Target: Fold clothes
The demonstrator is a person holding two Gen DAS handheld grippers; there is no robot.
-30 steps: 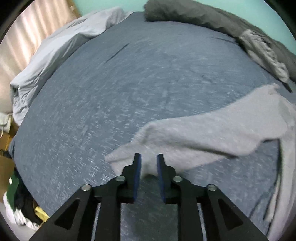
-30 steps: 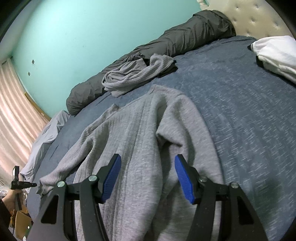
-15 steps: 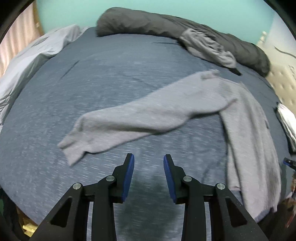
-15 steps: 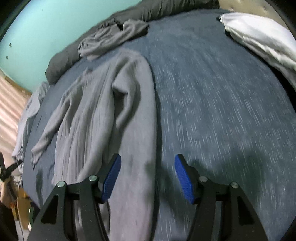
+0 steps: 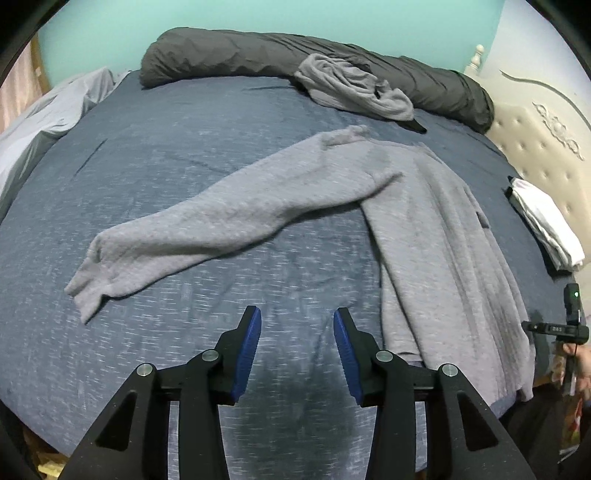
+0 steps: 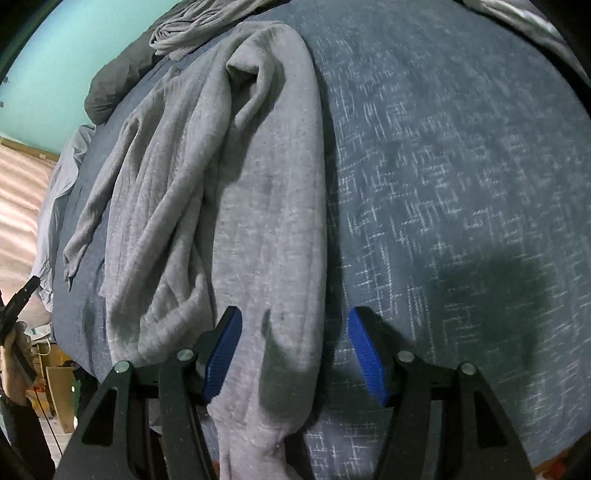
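Left wrist view: the left claw (image 5: 297, 347) stands at 6 o'clock with its blue pads well apart and nothing between them, only bare bed (image 5: 184, 155) under the gap. Just beyond, the grey sweater (image 5: 436, 240) lies on the bed. Its body runs from 5 o'clock up toward 1 o'clock, rumpled along its length, the near hem hanging over the bed edge. One sleeve (image 5: 221, 229) stretches flat from the shoulder at 12 out to 9 o'clock, the cuff ending at the left. At 3 o'clock a folded white cloth (image 5: 546, 225) rests near the tufted headboard (image 5: 535, 147). Farther, at 12 to 1 o'clock, a second crumpled grey garment (image 5: 354, 88) lies against a long dark bolster (image 5: 258, 55). A pale duvet (image 5: 55, 107) bunches at 10 o'clock. At 4 o'clock the other gripper's body shows at the bed edge.

Right wrist view: the right claw (image 6: 295, 354) is wide open at 6 o'clock, gripping nothing; the sweater's (image 6: 240, 206) hem lies in the gap, nearer the left pad, and drapes over the bed edge below. The body runs away toward 12, wrinkled on its left half, and the second garment (image 6: 199, 26) sits beyond at 11 o'clock. Bare bed (image 6: 461, 184) fills the right side.
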